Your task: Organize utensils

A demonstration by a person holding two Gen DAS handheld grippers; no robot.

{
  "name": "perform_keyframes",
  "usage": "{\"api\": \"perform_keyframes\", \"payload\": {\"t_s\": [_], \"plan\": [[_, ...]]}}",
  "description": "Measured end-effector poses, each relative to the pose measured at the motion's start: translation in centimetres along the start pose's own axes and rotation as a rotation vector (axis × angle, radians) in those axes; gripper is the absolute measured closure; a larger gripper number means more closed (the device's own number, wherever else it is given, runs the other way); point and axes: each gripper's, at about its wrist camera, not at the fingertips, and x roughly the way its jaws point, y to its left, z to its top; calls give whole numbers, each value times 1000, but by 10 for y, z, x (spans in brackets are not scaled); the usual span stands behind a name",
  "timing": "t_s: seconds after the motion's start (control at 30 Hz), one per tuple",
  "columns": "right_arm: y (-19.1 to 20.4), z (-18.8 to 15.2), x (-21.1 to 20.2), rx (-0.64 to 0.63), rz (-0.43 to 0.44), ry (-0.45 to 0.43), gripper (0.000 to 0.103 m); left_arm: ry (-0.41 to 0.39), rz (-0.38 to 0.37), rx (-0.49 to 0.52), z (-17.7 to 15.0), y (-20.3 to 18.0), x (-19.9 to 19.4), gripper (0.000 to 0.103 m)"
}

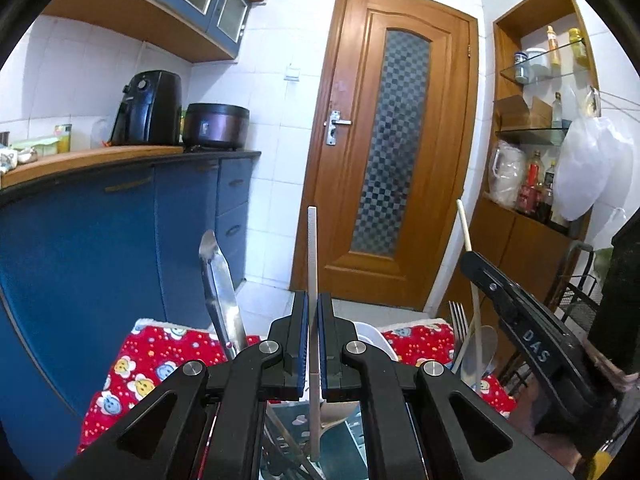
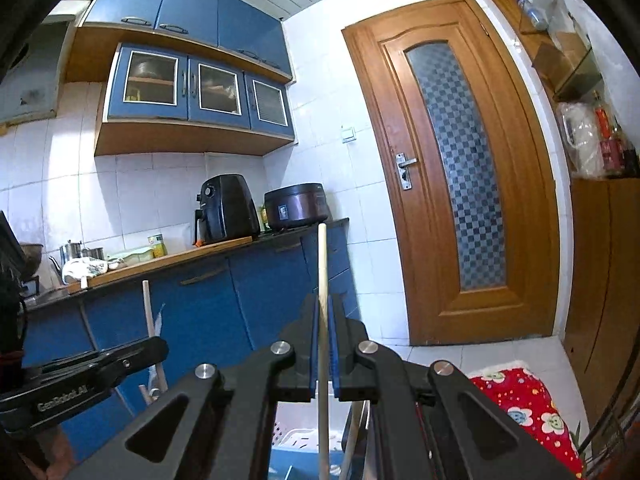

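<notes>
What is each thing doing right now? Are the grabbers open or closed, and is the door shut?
left gripper: shut on the pale chopstick, held upright.
right gripper: shut on the wooden chopstick, held upright.
door: closed.
upper cabinets: doors closed.
fork: standing tines up.

The grey stick (image 1: 312, 264) runs down behind the left gripper (image 1: 313, 344), and its bottom end is lost in the clutter below. The wooden stick (image 2: 322, 280) goes off the bottom edge of the right wrist view, so its lower end cannot be seen. The fork (image 1: 459, 320) shows only its prongs. The jars on the glass shelf (image 1: 536, 68) are too small to tell apart.
</notes>
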Motion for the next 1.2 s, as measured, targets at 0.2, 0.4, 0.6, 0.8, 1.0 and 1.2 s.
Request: {"api": "perform_keyframes", "payload": {"t_s": [0.2,0.4,0.6,0.8,1.0,1.2], "plan": [[0,-13,8,-21,-24,-18,97,17,-5,-9,-8,2,7,99],[1,-21,6,-38,-27,-1,96,39,-12,-6,-13,1,10,99],[-2,-13,-3,-4,0,18,84,57,-6,-4,-12,-2,8,98],[2,-2,-22,-5,17,17,78,64,-8,-16,-10,-4,-2,84],[1,5,-47,41,15,52,73,42,-13,11,-7,-15,-24,68],[1,6,-75,59,5,79,64,23,-3,31,-6,-22,-52,60]]}}
